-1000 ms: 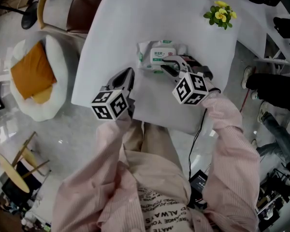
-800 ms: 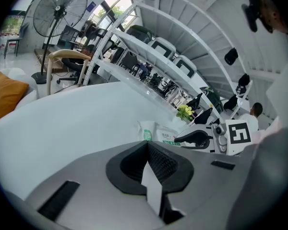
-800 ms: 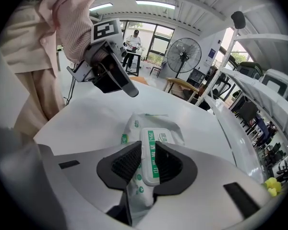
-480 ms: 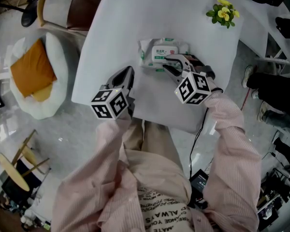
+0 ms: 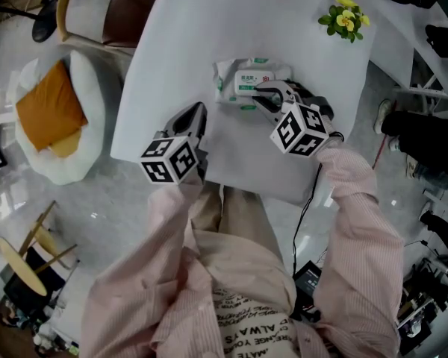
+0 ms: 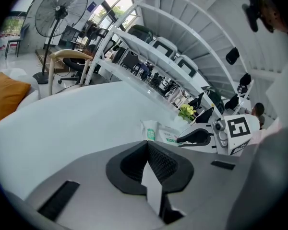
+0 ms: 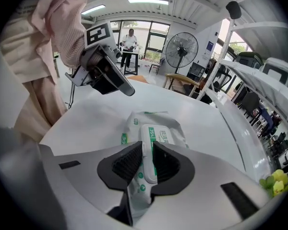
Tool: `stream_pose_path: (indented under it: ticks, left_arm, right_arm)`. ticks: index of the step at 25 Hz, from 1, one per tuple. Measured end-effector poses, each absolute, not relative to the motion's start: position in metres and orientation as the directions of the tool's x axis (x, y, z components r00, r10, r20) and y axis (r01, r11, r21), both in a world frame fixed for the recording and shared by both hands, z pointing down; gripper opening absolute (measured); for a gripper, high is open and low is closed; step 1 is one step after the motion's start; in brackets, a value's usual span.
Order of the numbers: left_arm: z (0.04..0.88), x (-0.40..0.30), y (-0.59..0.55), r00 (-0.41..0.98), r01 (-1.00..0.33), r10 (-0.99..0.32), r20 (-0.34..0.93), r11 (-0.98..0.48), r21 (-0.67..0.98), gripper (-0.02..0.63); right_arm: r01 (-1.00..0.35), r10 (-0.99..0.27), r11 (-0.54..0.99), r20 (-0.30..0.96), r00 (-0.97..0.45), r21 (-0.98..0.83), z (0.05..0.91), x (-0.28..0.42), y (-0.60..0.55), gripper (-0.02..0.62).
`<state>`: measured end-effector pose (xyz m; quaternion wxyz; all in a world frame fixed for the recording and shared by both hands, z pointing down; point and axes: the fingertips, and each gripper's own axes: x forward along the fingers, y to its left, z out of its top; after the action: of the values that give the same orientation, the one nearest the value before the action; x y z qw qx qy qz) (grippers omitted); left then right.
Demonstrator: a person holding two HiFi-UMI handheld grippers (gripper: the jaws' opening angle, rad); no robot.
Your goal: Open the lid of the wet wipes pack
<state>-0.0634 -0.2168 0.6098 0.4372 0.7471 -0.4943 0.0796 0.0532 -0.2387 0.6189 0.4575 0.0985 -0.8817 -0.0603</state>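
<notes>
The white-green pack (image 5: 243, 71) lay flat on the table (image 5: 179, 43), lid (image 7: 152, 137) down. The right gripper (image 7: 146, 163) had just been closing, pinching the lid's near edge; the left gripper (image 6: 148, 161) was closed, empty.

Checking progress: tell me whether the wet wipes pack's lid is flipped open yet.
No, the lid lies flat on the wet wipes pack, its near edge between the right tool's jaws.

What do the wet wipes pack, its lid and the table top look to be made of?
The wet wipes pack: thin soft plastic film, glossy, judging by its crinkles and creased ends. The lid: stiffer white moulded plastic, flat with crisp edges. The table top: smooth matt white surface, likely laminate or painted board; the pictures cannot settle which.
</notes>
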Motion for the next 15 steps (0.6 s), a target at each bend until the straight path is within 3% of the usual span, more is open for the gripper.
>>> stream_pose_path:
  ticks: [15]
  left_arm:
    - [0.602,-0.058,-0.222,0.511,-0.809,-0.665,0.545,-0.158,0.566,0.000]
  right_arm:
    - [-0.235,-0.218,0.968,0.745,-0.631,0.084,0.593,0.052,-0.249,0.019]
